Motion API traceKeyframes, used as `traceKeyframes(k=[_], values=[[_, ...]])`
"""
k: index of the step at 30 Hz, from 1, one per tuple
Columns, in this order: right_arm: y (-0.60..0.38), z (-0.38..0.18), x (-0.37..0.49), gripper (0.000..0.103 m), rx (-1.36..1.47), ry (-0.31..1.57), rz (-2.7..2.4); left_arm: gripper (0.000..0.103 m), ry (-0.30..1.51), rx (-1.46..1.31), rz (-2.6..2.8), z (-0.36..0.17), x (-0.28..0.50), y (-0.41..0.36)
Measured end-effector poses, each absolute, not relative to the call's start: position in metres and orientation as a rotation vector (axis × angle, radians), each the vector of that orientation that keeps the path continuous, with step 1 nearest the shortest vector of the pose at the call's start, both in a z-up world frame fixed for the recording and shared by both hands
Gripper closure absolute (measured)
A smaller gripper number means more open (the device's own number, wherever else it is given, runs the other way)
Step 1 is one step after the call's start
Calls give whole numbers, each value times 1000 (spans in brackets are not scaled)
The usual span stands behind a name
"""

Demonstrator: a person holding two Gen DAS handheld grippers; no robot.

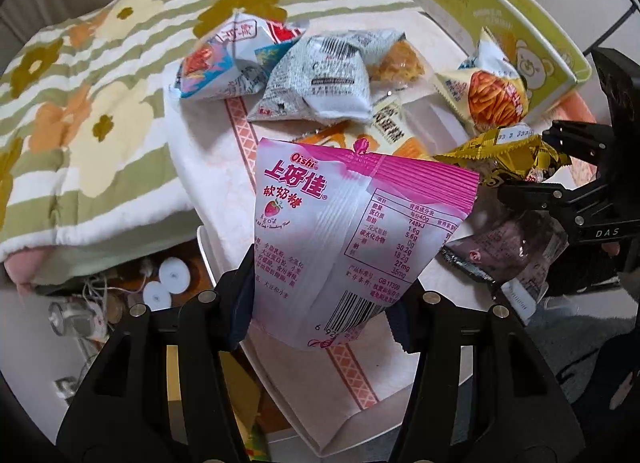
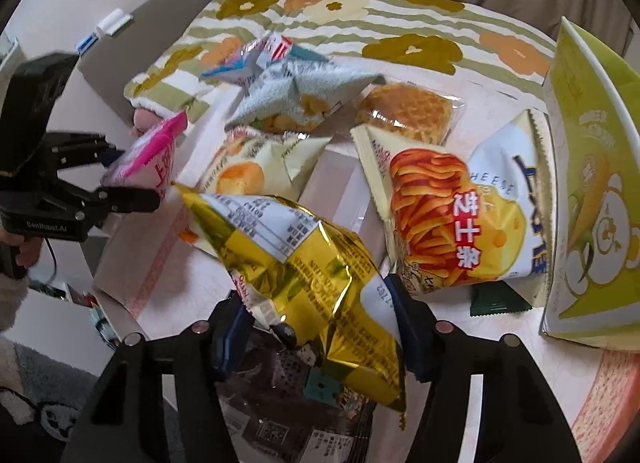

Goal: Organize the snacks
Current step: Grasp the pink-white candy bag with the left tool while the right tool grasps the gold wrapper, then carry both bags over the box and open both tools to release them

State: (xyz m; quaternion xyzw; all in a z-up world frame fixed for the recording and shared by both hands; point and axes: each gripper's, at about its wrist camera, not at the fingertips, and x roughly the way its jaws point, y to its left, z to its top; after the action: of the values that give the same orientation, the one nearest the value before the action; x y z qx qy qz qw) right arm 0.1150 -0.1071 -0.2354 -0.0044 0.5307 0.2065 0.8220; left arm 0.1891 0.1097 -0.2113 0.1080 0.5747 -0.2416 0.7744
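My left gripper (image 1: 320, 299) is shut on a pink and white Oishi candy bag (image 1: 340, 231) and holds it above the table. It also shows in the right wrist view (image 2: 152, 159), with the left gripper (image 2: 116, 175) at the far left. My right gripper (image 2: 316, 327) is shut on a gold foil snack bag (image 2: 300, 263), lifted over the table. In the left wrist view the gold bag (image 1: 504, 159) sits between the right gripper's fingers (image 1: 560, 139) at the right.
Loose snack bags lie on the white table (image 1: 208, 159): a cheese stick bag (image 2: 452, 219), a waffle pack (image 2: 408, 111), a grey bag (image 1: 320, 83). A green carton (image 2: 592, 183) stands at the right. A dark wrapper (image 2: 288, 403) lies below. A floral quilt (image 1: 80, 103) borders the table.
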Motion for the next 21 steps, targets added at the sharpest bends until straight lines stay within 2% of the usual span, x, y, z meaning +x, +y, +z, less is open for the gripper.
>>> traceKeyframes(k=[13,21], values=[[-129,-161,88,48,115,986,372,52,1114,146,-547,-148,190,102],[-172,-104,91,50,205,861,357,52,1001,136,-559,-96,208,60]])
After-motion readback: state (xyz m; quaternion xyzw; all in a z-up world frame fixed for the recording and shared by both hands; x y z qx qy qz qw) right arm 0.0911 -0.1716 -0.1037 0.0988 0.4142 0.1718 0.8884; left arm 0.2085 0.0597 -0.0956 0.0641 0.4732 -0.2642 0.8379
